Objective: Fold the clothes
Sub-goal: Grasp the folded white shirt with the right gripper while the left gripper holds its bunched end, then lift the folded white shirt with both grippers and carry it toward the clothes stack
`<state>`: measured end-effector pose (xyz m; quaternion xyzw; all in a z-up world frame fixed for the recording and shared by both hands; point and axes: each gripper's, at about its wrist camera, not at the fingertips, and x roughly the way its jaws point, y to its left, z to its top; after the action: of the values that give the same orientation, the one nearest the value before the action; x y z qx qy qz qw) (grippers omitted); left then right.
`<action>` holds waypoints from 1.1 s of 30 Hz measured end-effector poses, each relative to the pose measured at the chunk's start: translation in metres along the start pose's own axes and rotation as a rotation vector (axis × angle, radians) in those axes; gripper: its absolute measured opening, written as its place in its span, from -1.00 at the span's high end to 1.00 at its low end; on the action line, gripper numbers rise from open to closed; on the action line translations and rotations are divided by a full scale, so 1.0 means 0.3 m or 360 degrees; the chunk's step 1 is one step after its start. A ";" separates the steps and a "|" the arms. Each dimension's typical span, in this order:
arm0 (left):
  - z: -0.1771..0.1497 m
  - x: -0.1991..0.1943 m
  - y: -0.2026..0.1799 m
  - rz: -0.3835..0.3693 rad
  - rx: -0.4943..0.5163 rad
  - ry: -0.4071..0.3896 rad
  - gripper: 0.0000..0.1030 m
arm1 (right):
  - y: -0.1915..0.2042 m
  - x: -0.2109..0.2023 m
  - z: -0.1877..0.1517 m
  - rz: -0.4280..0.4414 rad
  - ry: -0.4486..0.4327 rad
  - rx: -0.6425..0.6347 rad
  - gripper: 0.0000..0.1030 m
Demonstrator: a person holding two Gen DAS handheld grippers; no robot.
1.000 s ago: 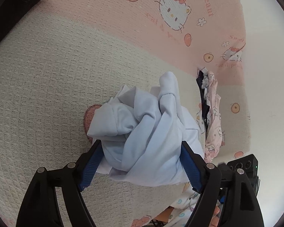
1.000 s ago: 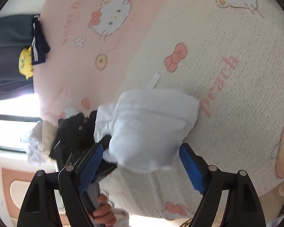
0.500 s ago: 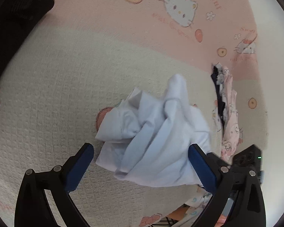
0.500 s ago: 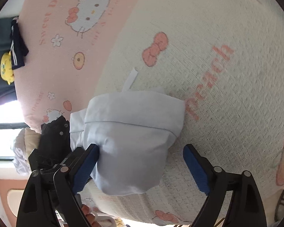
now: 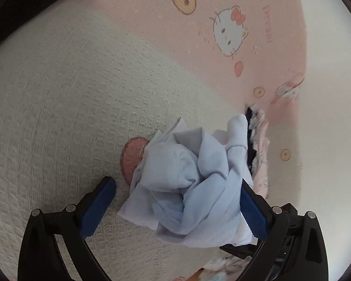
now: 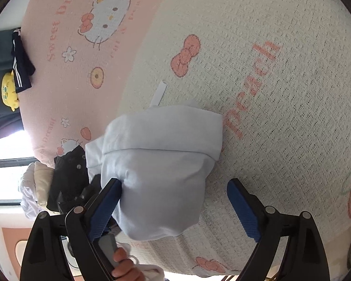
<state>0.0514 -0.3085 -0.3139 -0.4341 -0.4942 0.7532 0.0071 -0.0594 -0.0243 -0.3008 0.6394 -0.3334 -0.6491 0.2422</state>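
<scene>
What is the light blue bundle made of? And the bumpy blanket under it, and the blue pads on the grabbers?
The light blue garment looks like soft, matte knit cotton: it bunches into rounded folds. The blanket seems a woven waffle-textured cotton, cream and pink, with a visible grid of little squares. The blue pads look like dimpled rubber or plastic, though that is hard to tell for sure.

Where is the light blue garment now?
The light blue garment lies bunched on the cream blanket, between the open blue-padded fingers of the left gripper, with patterned clothes just beyond it to the right.
</scene>
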 end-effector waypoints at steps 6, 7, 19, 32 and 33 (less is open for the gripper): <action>-0.025 0.019 -0.020 -0.0014 -0.0017 0.0030 -0.95 | 0.032 0.044 0.016 0.0020 0.0037 -0.0069 -0.78; -0.030 0.024 -0.022 -0.0025 -0.0031 0.0034 -0.95 | 0.033 0.052 0.025 0.0038 0.0032 -0.0059 -0.78; -0.025 0.051 -0.014 -0.0120 -0.0148 -0.0002 -0.99 | -0.036 0.067 0.042 0.0249 -0.0124 0.0261 -0.80; 0.023 0.048 0.076 -0.0283 -0.0626 -0.0010 -0.99 | -0.117 0.026 0.001 0.0322 -0.0231 0.0423 -0.31; 0.024 0.042 0.091 -0.0317 -0.0673 -0.0017 -0.99 | -0.116 0.022 0.000 0.0313 -0.0232 0.0411 -0.31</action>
<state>0.0501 -0.3223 -0.3416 -0.3709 -0.6814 0.6308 -0.0123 -0.0558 -0.0063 -0.3311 0.5806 -0.4916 -0.6188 0.1957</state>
